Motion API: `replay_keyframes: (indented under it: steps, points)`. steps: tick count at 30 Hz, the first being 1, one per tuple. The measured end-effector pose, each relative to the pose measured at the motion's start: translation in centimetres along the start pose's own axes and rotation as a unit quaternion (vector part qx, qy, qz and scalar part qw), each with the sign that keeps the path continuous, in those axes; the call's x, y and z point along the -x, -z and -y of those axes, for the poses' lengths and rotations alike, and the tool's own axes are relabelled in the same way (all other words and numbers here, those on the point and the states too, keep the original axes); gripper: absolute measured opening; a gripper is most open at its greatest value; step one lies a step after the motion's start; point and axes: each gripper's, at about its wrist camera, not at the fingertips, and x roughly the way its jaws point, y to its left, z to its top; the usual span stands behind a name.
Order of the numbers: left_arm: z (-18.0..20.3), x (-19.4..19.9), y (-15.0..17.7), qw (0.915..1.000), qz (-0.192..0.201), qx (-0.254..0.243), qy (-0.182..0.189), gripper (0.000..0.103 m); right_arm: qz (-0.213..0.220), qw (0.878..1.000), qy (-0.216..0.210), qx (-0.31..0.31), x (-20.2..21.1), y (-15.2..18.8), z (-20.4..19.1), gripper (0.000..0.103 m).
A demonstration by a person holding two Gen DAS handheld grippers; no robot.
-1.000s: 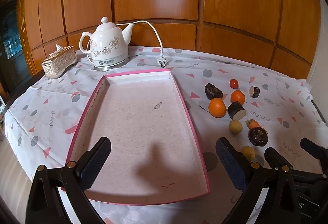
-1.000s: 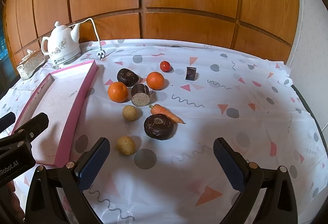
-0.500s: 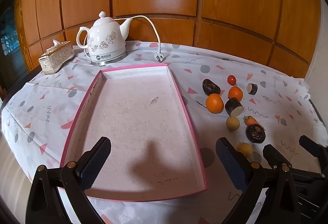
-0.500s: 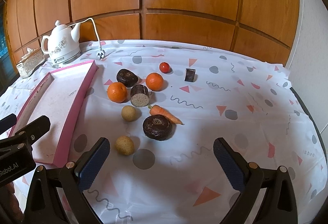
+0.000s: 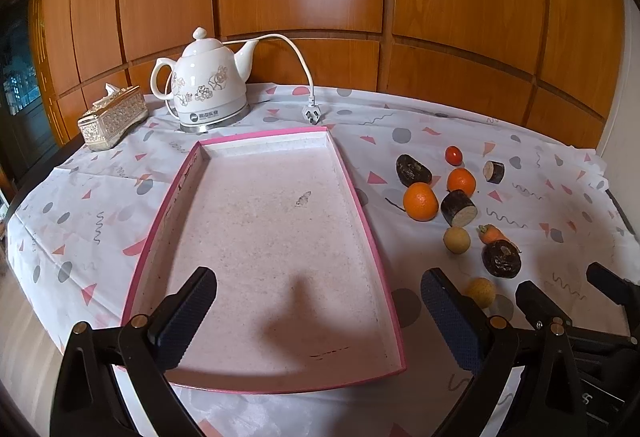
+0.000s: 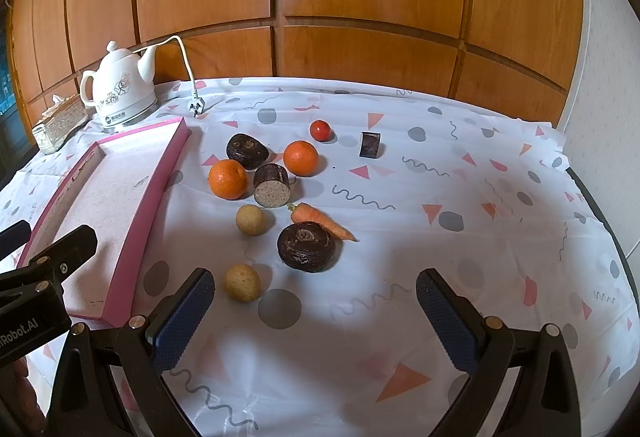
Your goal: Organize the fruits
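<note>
A shallow pink-rimmed tray (image 5: 362, 205) lies empty on the table; it also shows in the right wrist view (image 6: 148, 197). To its right lie two oranges (image 6: 227, 179) (image 6: 301, 157), a small tomato (image 6: 320, 130), a carrot (image 6: 320, 219), two yellowish round fruits (image 6: 249, 219) (image 6: 241, 282) and several dark pieces, the nearest (image 6: 307, 246). My left gripper (image 5: 318, 311) is open and empty above the tray's near end. My right gripper (image 6: 316, 311) is open and empty, just in front of the nearest dark piece.
A white electric kettle (image 5: 208, 89) with a loose plug (image 5: 311, 115) stands behind the tray, a gold tissue box (image 5: 112, 117) to its left. A patterned cloth (image 6: 460, 197) covers the table. Wood panelling runs behind. The table edge drops off at right.
Both grippers have drawn back and risen slightly, so the tray and the fruits appear a little farther away. Nothing on the table has moved.
</note>
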Motion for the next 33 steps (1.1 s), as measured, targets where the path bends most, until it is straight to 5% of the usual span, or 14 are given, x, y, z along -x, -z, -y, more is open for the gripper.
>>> replay_keyframes:
  steps: [28,33]
  points:
    - [0.5,0.2,-0.2,0.9999,0.001,-0.008,0.01,0.103,0.001,1.0,0.005,-0.007,-0.2,0.0,1.0,0.103]
    - [1.0,0.2,-0.7,0.9982,0.004,-0.017,0.058,0.103,-0.014,1.0,0.012,-0.017,-1.4,0.0,2.4,0.102]
